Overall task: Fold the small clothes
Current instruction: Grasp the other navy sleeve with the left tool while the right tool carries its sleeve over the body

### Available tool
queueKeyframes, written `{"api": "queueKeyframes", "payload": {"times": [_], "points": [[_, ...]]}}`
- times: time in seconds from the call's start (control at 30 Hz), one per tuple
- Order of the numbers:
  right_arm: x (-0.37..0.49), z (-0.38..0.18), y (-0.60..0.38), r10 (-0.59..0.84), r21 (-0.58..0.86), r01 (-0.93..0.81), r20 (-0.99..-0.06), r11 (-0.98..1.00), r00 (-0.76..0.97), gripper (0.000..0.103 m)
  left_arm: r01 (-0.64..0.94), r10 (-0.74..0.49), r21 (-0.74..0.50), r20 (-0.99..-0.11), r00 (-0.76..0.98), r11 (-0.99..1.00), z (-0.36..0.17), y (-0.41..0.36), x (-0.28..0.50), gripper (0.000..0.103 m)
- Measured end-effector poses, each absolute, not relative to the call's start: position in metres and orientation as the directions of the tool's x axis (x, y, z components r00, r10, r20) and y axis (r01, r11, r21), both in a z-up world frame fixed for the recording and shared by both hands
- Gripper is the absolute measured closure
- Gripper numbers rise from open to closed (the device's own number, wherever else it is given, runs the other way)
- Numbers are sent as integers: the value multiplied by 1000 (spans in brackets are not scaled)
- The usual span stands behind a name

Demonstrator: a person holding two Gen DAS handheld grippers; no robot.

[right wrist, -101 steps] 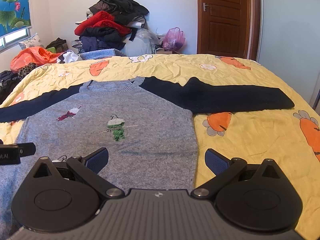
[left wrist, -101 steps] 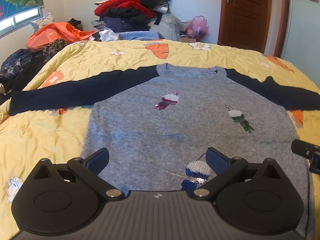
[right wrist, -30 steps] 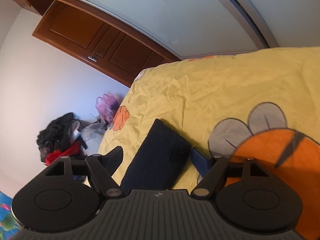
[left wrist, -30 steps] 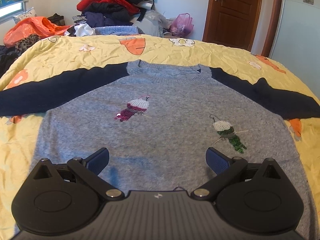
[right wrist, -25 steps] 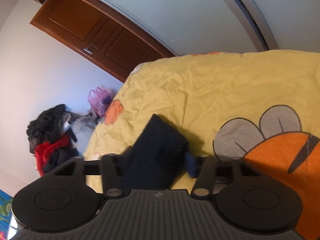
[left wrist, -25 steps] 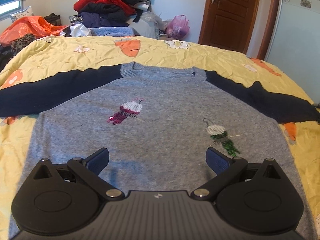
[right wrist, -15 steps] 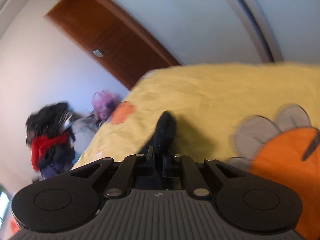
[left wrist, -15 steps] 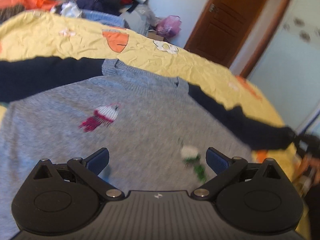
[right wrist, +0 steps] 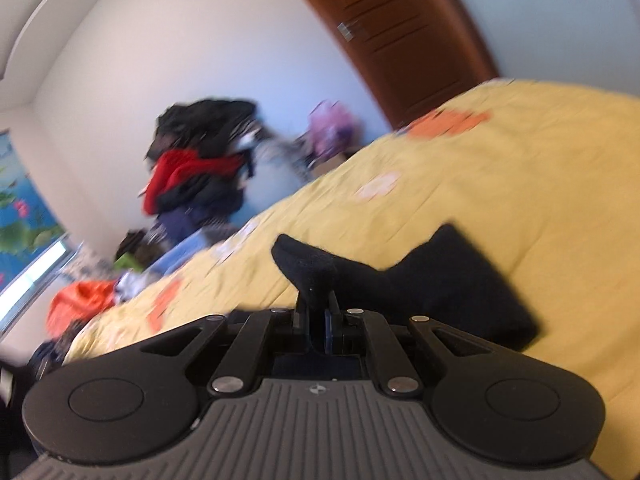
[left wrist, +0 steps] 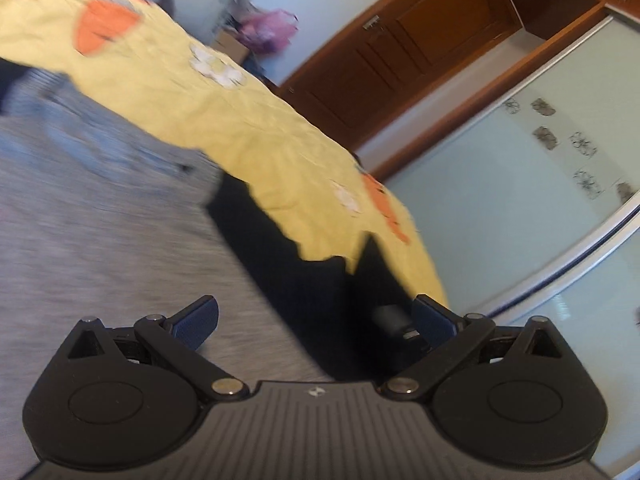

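Left wrist view: left gripper (left wrist: 316, 320) spread wide, empty, above the sweater (left wrist: 100, 232) lying flat on the bed (left wrist: 248, 120) — body unfolded.

Right wrist view: right gripper (right wrist: 318, 312) clenched on the sleeve (right wrist: 400, 280), cuff lifted off the bed — first fold barely begun.

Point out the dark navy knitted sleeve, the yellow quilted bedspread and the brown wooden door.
dark navy knitted sleeve (right wrist: 452, 280), right wrist view, mid-sleeve
yellow quilted bedspread (right wrist: 520, 168), right wrist view, bare patch
brown wooden door (left wrist: 400, 52), left wrist view, centre panel

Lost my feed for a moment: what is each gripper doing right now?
Left gripper: open, holding nothing, above the grey sweater.
Right gripper: shut on the dark sleeve, cuff pinched between its jaws.
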State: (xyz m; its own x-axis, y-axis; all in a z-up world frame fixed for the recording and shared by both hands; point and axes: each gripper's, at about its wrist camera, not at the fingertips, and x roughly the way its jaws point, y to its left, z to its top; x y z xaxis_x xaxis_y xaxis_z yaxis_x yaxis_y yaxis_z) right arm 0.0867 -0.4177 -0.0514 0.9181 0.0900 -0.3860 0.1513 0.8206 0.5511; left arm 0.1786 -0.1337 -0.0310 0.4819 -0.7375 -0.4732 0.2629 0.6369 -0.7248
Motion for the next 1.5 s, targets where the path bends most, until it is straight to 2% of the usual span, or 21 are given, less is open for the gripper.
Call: {"api": "queueKeyframes", "payload": {"times": [0.17, 0.3, 0.33, 0.43, 0.5, 0.57, 0.6, 0.67, 0.77, 1.13, 1.5], "points": [[82, -57, -394, 138, 560, 130, -410, 818, 901, 87, 236, -778, -767, -479, 407, 596, -40, -177, 202, 0], [81, -53, -379, 150, 513, 101, -425, 852, 892, 87, 278, -759, -717, -533, 373, 640, -41, -205, 211, 1], [79, -52, -376, 152, 502, 93, -425, 860, 892, 87, 274, -745, -702, -552, 375, 658, -43, -208, 213, 7], [76, -50, -372, 150, 483, 82, -422, 871, 894, 87, 260, -727, -683, -601, 331, 683, -52, -215, 219, 41], [78, -53, -372, 148, 476, 85, -431, 875, 890, 87, 254, -715, -672, -619, 325, 696, -57, -216, 218, 43], [79, -56, -367, 146, 461, 87, -446, 883, 883, 86, 260, -702, -654, -631, 331, 711, -56, -218, 214, 60], [79, -57, -365, 147, 453, 87, -456, 887, 878, 85, 255, -692, -645, -642, 330, 720, -57, -218, 214, 65], [80, -60, -361, 156, 449, 83, -471, 890, 868, 80, 244, -667, -622, -666, 334, 744, -58, -218, 216, 82], [77, -61, -359, 172, 448, 68, -473, 891, 864, 70, 242, -644, -597, -691, 330, 765, -61, -217, 219, 92], [50, -46, -380, 165, 509, 83, -423, 857, 891, 65, 344, -566, -451, -697, 440, 823, -32, -185, 214, 94], [73, -34, -385, 161, 518, 95, -427, 850, 890, 64, 229, -430, -367, -709, 559, 902, -13, -61, 228, 94]]}}
